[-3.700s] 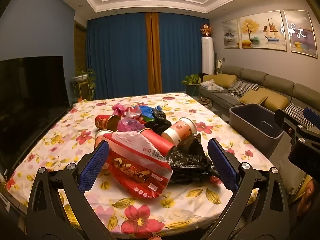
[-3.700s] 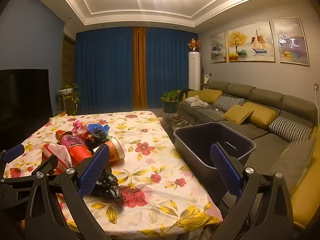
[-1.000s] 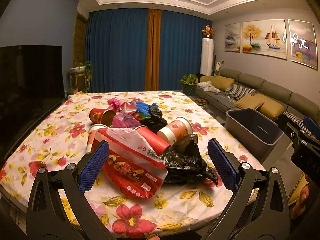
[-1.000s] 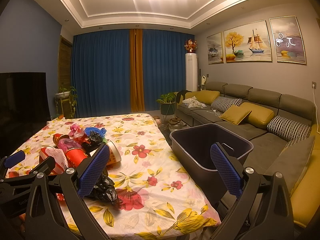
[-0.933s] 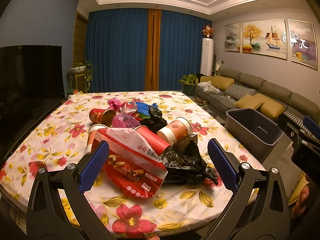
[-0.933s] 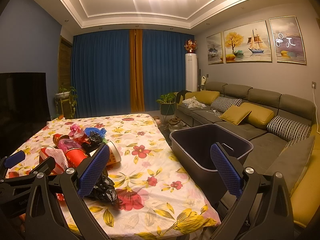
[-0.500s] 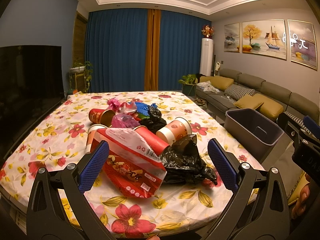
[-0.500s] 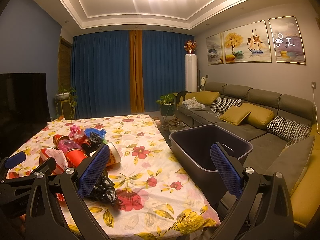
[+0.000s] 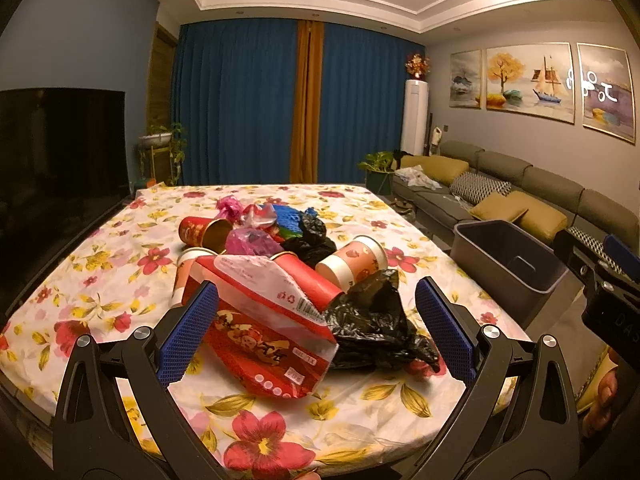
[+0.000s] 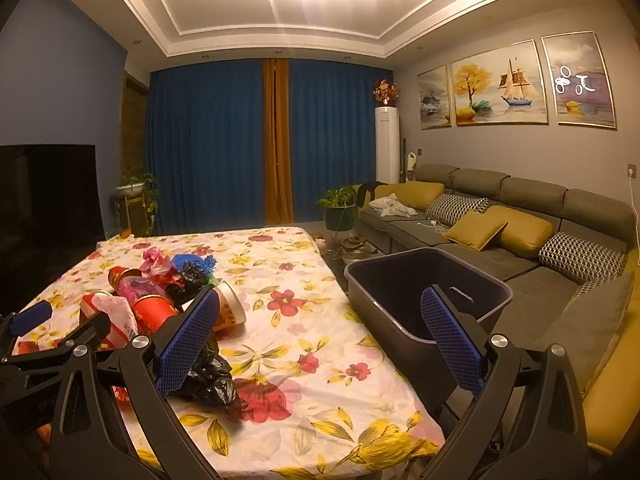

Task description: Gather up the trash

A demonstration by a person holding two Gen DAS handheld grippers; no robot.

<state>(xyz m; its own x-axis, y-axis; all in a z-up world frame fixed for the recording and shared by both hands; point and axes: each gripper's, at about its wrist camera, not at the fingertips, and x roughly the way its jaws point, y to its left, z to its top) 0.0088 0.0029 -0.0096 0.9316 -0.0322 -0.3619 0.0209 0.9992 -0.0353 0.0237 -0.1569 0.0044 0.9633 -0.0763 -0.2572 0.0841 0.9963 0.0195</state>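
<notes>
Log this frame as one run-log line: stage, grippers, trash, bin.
stage: pre-grasp | left gripper: open, empty, facing red snack bag | right gripper: open, empty | trash pile: on table | gray bin: beside table, looks empty

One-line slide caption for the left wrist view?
Open left gripper faces a trash pile on the floral table, red wrapper and black bag nearest, gray bin beside it.

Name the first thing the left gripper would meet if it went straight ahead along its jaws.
Probably the red snack bag, lying nearest between the open jaws of the left gripper, with the black plastic bag beside it; depth is uncertain.
</notes>
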